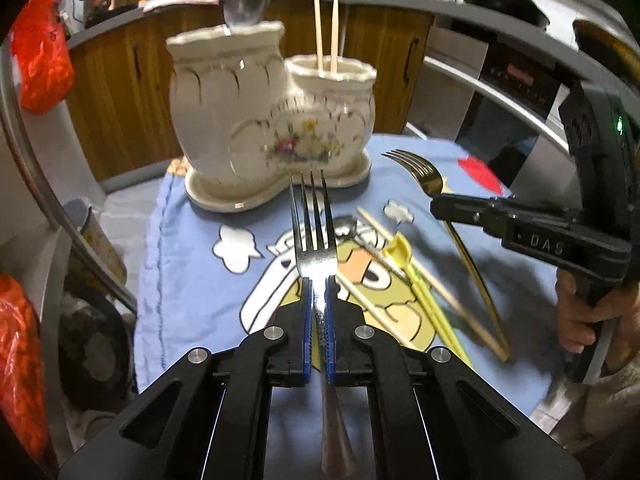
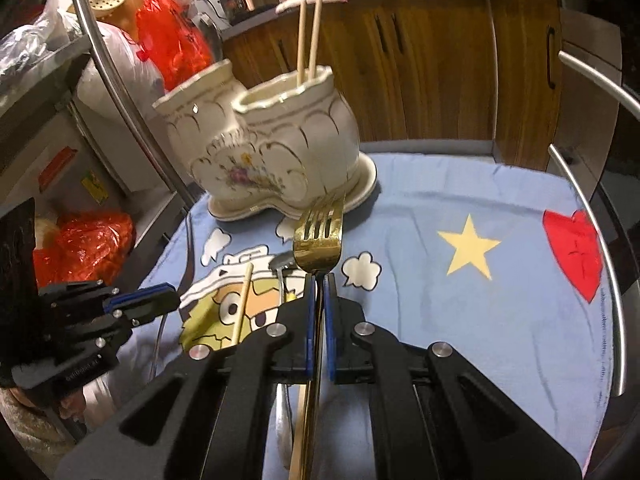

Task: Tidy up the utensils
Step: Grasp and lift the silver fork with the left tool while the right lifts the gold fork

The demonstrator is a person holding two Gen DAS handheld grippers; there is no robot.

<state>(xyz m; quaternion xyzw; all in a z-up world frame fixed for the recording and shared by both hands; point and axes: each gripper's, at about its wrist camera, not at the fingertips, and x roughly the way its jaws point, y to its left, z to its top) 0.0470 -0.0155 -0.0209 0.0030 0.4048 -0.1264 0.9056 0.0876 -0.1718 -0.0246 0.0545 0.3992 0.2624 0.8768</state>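
Observation:
My left gripper (image 1: pixel 319 282) is shut on a silver fork (image 1: pixel 313 236), tines pointing away toward the cream ceramic utensil holder (image 1: pixel 256 120). My right gripper (image 2: pixel 319 278) is shut on a gold fork (image 2: pixel 319 236), seen from the left wrist as the right gripper (image 1: pixel 436 204) gripping the gold fork (image 1: pixel 420 172) by its neck. The holder (image 2: pixel 276 140) has two cups: a spoon (image 1: pixel 246 4) stands in the taller one, two chopsticks (image 1: pixel 326 32) in the lower one. Loose chopsticks (image 1: pixel 420 280) and a yellow spoon (image 1: pixel 404 256) lie on the blue cartoon cloth (image 1: pixel 192 280).
The cloth (image 2: pixel 460 320) covers a small round table ringed by metal rails (image 2: pixel 592 220). Red plastic bags (image 1: pixel 40 52) sit at the left, wooden cabinets (image 2: pixel 420 72) behind. A hand (image 1: pixel 580 316) holds the right gripper's handle. The left gripper (image 2: pixel 140 304) shows at the right wrist view's left.

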